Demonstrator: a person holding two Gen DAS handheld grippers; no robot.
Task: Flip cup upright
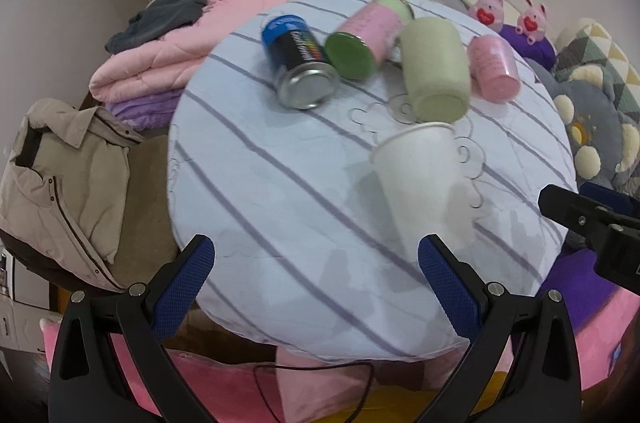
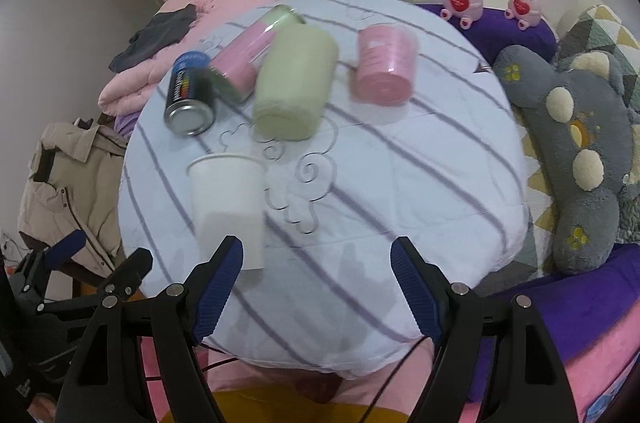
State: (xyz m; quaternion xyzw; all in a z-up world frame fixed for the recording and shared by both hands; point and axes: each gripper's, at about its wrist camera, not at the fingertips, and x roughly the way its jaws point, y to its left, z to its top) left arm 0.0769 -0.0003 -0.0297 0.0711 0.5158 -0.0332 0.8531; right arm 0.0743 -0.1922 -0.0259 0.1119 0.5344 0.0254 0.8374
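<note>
A white paper cup (image 1: pixel 420 175) lies on its side on the striped round cushion (image 1: pixel 280 191), its mouth toward the back. In the right wrist view the white cup (image 2: pixel 228 199) lies just ahead of the left finger. My left gripper (image 1: pixel 316 263) is open and empty, its right finger near the cup's base. My right gripper (image 2: pixel 316 271) is open and empty, and it also shows at the right edge of the left wrist view (image 1: pixel 592 219).
Behind the cup lie a pale green cup (image 1: pixel 436 67), a pink cup (image 1: pixel 494 69), a pink can with a green lid (image 1: pixel 360 39) and a black and blue can (image 1: pixel 298 59). Folded pink blankets (image 1: pixel 192 35) lie left, plush toys (image 2: pixel 576 151) right.
</note>
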